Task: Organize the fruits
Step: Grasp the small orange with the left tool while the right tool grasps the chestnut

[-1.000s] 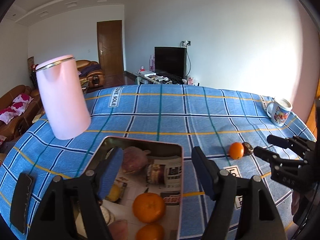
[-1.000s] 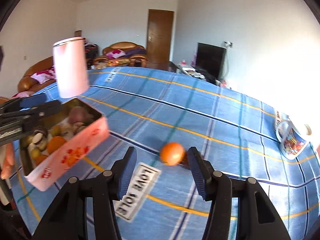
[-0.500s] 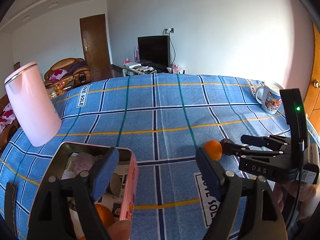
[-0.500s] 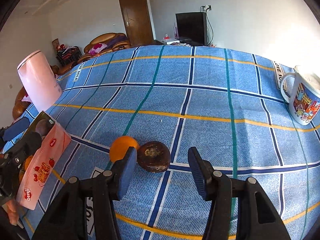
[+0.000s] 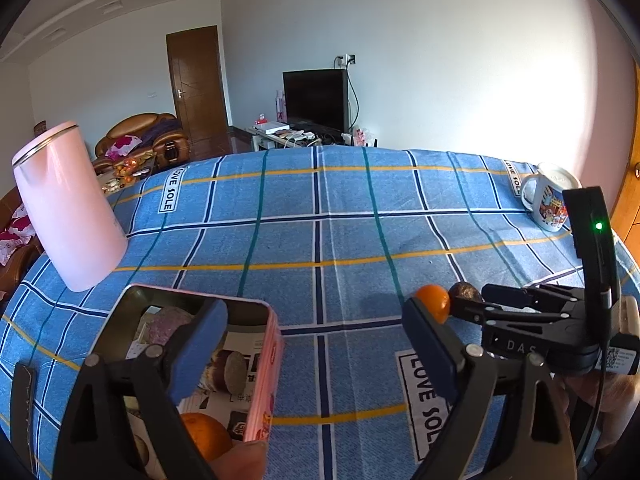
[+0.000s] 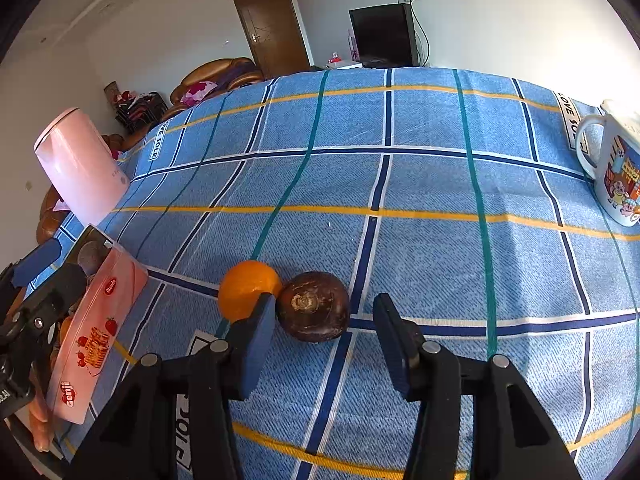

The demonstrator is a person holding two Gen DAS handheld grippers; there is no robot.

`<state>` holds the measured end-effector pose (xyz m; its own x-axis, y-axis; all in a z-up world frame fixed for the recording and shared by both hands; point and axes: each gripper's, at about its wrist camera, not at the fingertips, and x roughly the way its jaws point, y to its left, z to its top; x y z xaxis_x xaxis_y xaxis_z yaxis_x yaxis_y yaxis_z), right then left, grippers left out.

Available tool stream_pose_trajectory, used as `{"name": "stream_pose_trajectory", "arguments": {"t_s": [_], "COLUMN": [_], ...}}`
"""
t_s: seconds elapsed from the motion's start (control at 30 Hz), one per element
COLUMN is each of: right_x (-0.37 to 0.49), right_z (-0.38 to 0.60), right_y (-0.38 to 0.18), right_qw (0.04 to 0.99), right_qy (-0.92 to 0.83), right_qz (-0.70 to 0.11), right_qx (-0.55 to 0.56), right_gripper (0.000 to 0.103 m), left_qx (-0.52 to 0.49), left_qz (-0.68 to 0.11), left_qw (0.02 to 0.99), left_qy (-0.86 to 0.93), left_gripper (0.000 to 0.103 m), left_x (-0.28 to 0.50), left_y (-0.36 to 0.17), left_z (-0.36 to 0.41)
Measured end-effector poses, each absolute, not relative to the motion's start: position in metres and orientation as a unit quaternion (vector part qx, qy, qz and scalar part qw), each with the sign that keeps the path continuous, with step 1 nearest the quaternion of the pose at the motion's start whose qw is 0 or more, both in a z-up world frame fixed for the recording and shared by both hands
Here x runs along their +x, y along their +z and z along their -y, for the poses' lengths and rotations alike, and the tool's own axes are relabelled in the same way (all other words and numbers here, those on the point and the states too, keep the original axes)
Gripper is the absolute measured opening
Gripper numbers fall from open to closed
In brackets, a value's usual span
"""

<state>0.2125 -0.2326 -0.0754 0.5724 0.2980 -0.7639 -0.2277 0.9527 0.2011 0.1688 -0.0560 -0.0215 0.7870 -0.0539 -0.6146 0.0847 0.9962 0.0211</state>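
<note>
An orange (image 6: 248,294) and a dark brown round fruit (image 6: 314,306) lie touching on the blue checked tablecloth. My right gripper (image 6: 326,338) is open, its fingers either side of the brown fruit, not closed on it. Both fruits also show in the left wrist view, the orange (image 5: 434,304) and the brown fruit (image 5: 464,294), just ahead of the right gripper (image 5: 472,304). My left gripper (image 5: 316,350) is open above the rim of a pink tin box (image 5: 262,372) that holds an orange (image 5: 208,438) and other items.
A pink kettle (image 5: 68,208) stands at the table's left. A printed white mug (image 6: 616,168) stands at the right edge. The pink tin (image 6: 96,340) sits left of the loose fruits. Sofas, a door and a TV lie beyond the table.
My right gripper has moved forward, so the brown fruit now sits between its fingers. My left gripper shifted slightly; the tin stays below it.
</note>
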Motion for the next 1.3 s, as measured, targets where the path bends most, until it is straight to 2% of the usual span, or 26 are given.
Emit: {"name": "stream_pose_trajectory", "arguments": {"t_s": [0.13,0.63,0.87,1.07,1.13,1.23,1.27,1.3], "right_x": [0.217,0.199,0.193,0.191,0.19,0.189,0.188,0.187], "right_z": [0.224,0.274,0.281,0.279,0.279,0.279,0.278,0.277], "right_y": [-0.08,-0.061,-0.057,-0.057,-0.057,-0.057,-0.057,-0.056], "right_qw": [0.883,0.921,0.928,0.929,0.929,0.928,0.929,0.929], "right_qy": [0.151,0.105,0.094,0.099,0.1,0.105,0.107,0.109], "right_qz": [-0.443,-0.364,-0.348,-0.347,-0.346,-0.346,-0.344,-0.342], "right_qx": [0.027,0.088,0.09,0.085,0.087,0.091,0.089,0.086], "right_gripper": [0.04,0.04,0.04,0.04,0.04,0.04,0.04,0.04], "left_qx": [0.027,0.055,0.067,0.073,0.073,0.063,0.062,0.061], "left_qz": [-0.325,-0.369,-0.393,-0.406,-0.411,-0.424,-0.424,-0.423], "left_qw": [0.944,0.925,0.913,0.905,0.903,0.896,0.896,0.896], "left_qy": [-0.042,-0.075,-0.086,-0.103,-0.102,-0.115,-0.115,-0.116], "left_gripper": [0.092,0.091,0.08,0.08,0.072,0.051,0.051,0.046], "left_x": [0.169,0.207,0.226,0.232,0.235,0.237,0.237,0.236], "left_y": [-0.022,-0.051,-0.067,-0.074,-0.077,-0.08,-0.08,-0.08], "left_z": [0.061,0.127,0.143,0.152,0.152,0.149,0.149,0.148]}}
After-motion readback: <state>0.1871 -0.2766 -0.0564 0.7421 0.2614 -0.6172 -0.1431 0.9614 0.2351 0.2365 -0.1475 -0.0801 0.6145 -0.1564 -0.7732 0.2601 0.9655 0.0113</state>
